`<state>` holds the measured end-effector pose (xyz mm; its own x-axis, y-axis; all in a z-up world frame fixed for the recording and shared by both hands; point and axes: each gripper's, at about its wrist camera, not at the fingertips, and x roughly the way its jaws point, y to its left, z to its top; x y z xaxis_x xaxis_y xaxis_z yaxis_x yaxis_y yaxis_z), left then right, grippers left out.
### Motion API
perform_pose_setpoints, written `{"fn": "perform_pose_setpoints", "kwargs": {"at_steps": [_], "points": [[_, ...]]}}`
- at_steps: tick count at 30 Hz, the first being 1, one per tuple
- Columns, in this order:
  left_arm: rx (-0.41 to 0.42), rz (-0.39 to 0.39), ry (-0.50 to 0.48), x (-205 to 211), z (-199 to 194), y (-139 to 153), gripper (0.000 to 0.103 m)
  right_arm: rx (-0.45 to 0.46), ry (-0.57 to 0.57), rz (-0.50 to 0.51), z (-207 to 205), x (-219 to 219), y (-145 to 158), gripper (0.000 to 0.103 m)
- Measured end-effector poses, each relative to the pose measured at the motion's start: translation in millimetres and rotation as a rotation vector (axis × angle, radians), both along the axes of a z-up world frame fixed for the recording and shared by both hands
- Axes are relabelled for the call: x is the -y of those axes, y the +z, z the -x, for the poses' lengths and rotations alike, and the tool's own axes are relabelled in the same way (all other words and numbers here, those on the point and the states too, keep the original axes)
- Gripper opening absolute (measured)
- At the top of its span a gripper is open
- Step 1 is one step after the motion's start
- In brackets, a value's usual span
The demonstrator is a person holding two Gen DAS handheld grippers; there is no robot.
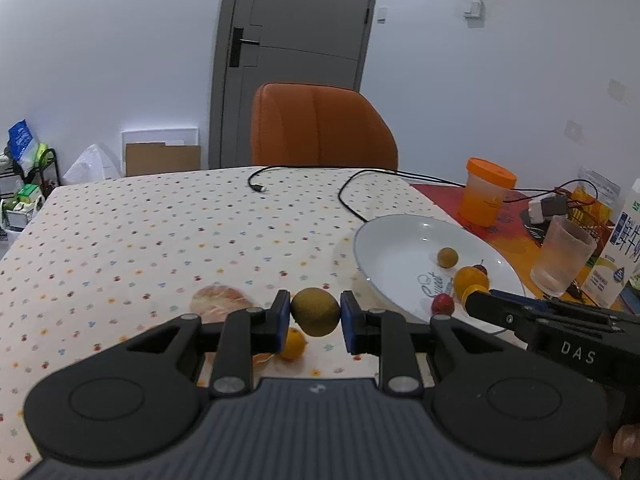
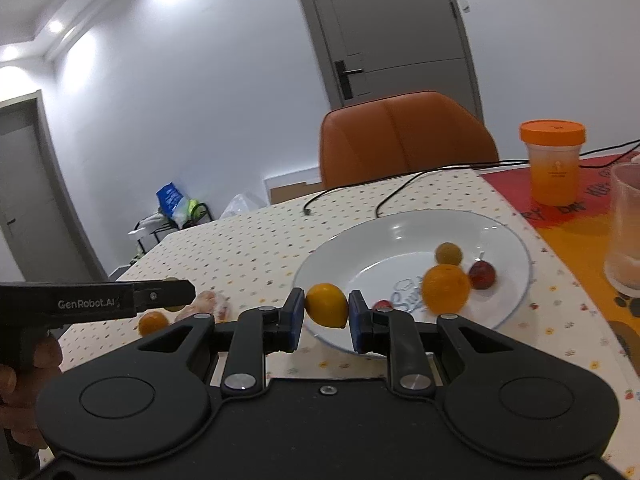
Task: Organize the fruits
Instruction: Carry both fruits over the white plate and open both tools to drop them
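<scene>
Each gripper is clamped on a fruit, seemingly for the plate (image 2: 516,240) where others sit: left gripper (image 1: 315,317) pinches a brown fruit (image 1: 315,312), right gripper (image 2: 326,311) a kumquat (image 2: 326,310).

I read "DAS" on the black right gripper (image 1: 466,300) body, "GenRobot.AI" on the black left gripper (image 2: 172,294) body, and cursive blue lettering, not fully legible, on the white round plate (image 2: 360,248).

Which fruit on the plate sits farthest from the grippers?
The small brownish-green round fruit, alone toward the plate's far side; the orange and red ones lie nearer.
</scene>
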<state>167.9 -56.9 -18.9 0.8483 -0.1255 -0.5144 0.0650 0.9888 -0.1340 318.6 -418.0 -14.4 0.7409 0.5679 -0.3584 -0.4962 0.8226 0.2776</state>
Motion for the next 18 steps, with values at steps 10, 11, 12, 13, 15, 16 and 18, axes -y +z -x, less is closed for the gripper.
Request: {"fn": "perform_pose_setpoints", "kwargs": {"at_steps": [10, 11, 12, 13, 15, 16, 18], "points": [[-0.003, -0.004, -0.033, 18, -15, -3, 0.025, -0.011, -0.040, -0.007, -12, 17, -5, 0.022], [-0.003, -0.005, -0.037, 20, -16, -3, 0.025, -0.013, -0.045, -0.008, -14, 18, -6, 0.022], [-0.004, -0.006, -0.042, 22, -18, -3, 0.025, -0.017, -0.050, -0.009, -15, 19, -7, 0.022], [-0.005, -0.006, -0.046, 24, -20, -4, 0.025, -0.021, -0.055, -0.009, -16, 21, -8, 0.022], [-0.007, -0.007, -0.054, 29, -24, -4, 0.025, -0.029, -0.058, -0.007, -19, 23, -10, 0.027], [-0.008, -0.008, -0.060, 31, -26, -5, 0.025, -0.030, -0.065, -0.007, -20, 25, -11, 0.031], [-0.010, -0.010, -0.070, 36, -29, -5, 0.025, -0.024, -0.083, -0.008, -19, 29, -12, 0.047]]}}
